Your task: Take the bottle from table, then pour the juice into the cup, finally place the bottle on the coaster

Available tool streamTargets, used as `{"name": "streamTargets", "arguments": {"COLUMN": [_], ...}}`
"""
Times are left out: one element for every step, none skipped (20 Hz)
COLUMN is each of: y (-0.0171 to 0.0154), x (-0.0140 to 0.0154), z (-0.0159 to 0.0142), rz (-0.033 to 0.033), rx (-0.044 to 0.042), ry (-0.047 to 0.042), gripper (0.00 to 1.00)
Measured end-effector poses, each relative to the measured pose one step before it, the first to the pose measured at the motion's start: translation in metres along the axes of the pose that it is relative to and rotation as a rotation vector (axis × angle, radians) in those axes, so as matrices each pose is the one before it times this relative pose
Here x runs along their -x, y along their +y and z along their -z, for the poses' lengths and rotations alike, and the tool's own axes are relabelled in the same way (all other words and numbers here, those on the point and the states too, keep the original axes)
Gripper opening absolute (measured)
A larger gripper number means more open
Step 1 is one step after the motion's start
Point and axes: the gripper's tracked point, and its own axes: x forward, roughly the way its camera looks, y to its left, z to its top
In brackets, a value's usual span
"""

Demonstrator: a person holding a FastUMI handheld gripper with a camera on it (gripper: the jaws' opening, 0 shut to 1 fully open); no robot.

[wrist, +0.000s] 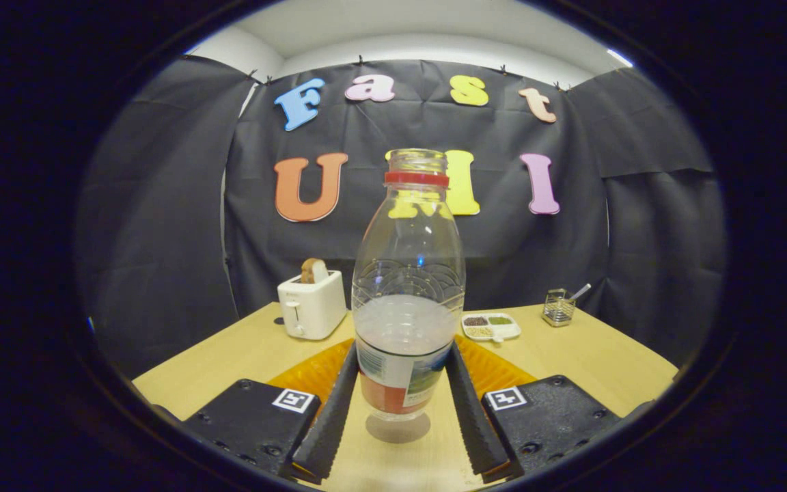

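A clear plastic bottle (407, 287) with a red neck ring and no cap stands upright between my fingers. Pale cloudy juice fills its lower part, down to a label near the base. My gripper (402, 359) is shut on the bottle, with one finger (330, 410) pressing its left side and the other pressing its right side at label height. The bottle's base hangs a little above the wooden table (229, 355), with a round shadow right under it.
Beyond the bottle, a white toaster (311, 307) holding a slice of bread stands at the back left of the table. A small white divided dish (491, 326) of seeds and a little holder with a spoon (559, 307) sit at the back right.
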Motion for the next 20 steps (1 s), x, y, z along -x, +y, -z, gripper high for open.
{"name": "streamTargets", "arguments": {"y": [0.00097,0.00213,0.00204,0.00042,0.00247,0.00418,0.0026,0.00247,0.001,0.00099,0.00266,0.00304,0.0009,-0.00079,-0.00141,-0.00037,-0.00074,-0.00073,-0.00105,-0.00223], "x": [-0.00724,-0.00642,-0.00615,-0.00584,-0.00809,-0.00664,-0.00424,-0.00314,-0.00307,-0.00312,-0.00378,-0.00491,-0.00213,-0.00254,-0.00097,-0.00142,-0.00143,-0.00109,0.00064,0.00099], "z": [0.0083,0.00623,0.00803,0.00775,0.00978,0.00859,0.00699,0.00668,0.00469,0.00392,0.00403,0.00654,0.00424,0.00382,0.00386,0.00282,0.00164,0.00273,0.00127,0.00179], "rz": [0.00219,-0.00217,0.00238,0.00082,-0.00684,-0.00726,-0.00423,-0.00203,0.00231,0.00044,-0.00793,-0.00825,-0.00194,0.00323,0.00444,0.00019,-0.00055,0.00067,0.00235,0.00494], "rx": [0.01468,0.0189,0.01843,0.01153,0.00157,-0.00336,0.00102,0.00931,0.01269,0.01043,0.00328,0.00071,0.0012,0.0043,0.00105,-0.00171,-0.00357,-0.0036,-0.00133,-0.00058], "ry": [0.01537,0.01515,0.01456,0.01853,0.01853,0.01867,0.01516,0.01287,0.01076,0.00586,0.00757,0.01105,0.01069,0.01071,0.00692,0.0039,0.00296,0.00396,0.00265,0.00268], "gripper": [0.77,0.77,0.77,0.77,0.77,0.77,0.77,0.77,0.77,0.77,0.77,0.78,0.78,0.78,0.78,0.78,0.78,0.78,0.78,0.78]}}
